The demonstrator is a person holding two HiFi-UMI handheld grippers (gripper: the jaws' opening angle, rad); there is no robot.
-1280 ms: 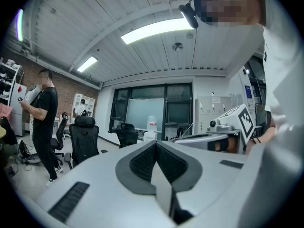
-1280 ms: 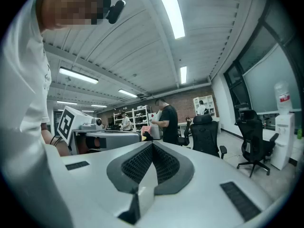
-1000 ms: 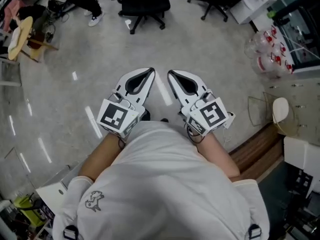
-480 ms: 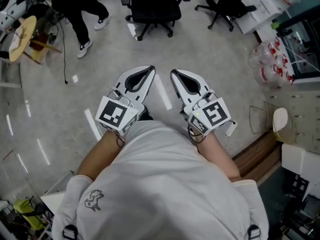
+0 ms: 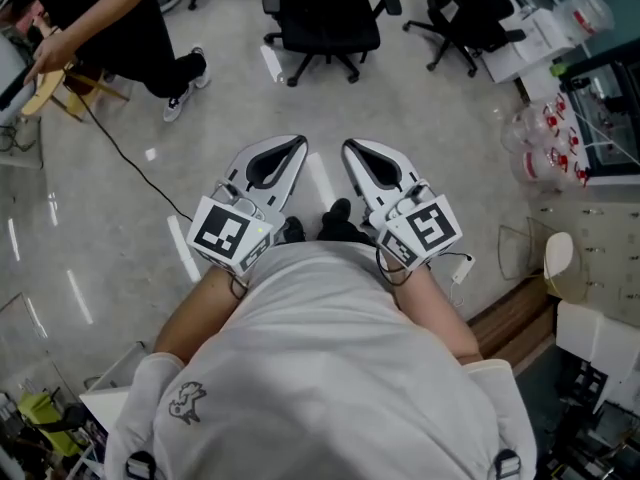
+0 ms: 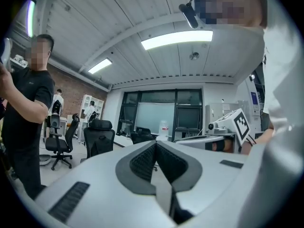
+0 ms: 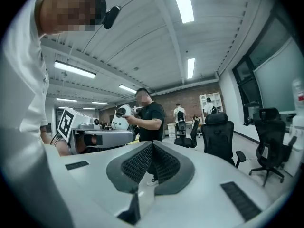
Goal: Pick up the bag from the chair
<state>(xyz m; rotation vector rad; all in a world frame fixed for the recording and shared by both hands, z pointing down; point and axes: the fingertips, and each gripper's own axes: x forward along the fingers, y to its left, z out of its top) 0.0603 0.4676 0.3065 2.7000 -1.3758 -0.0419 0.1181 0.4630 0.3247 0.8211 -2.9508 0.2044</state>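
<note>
My left gripper (image 5: pixel 300 140) and right gripper (image 5: pixel 347 145) are held side by side in front of my chest, both shut with nothing between the jaws. They point forward over the grey floor. In the left gripper view the left gripper (image 6: pixel 155 142) has its jaws pressed together, and the right gripper (image 7: pixel 152 144) looks the same in its own view. A black office chair (image 5: pixel 325 13) stands ahead of me, with a second chair (image 5: pixel 475 13) to its right. I cannot make out a bag on either chair.
A person in black (image 5: pixel 110 18) stands at the upper left, and a cable (image 5: pixel 130 168) trails from there across the floor. Clear plastic containers (image 5: pixel 545 133) and white boxes (image 5: pixel 525 33) crowd the right side. A wooden step (image 5: pixel 510 313) lies at my lower right.
The chairs have slid lower in the head view, closer to me. The person in black has come further into view at the upper left. Both grippers stay shut in the same pose.
</note>
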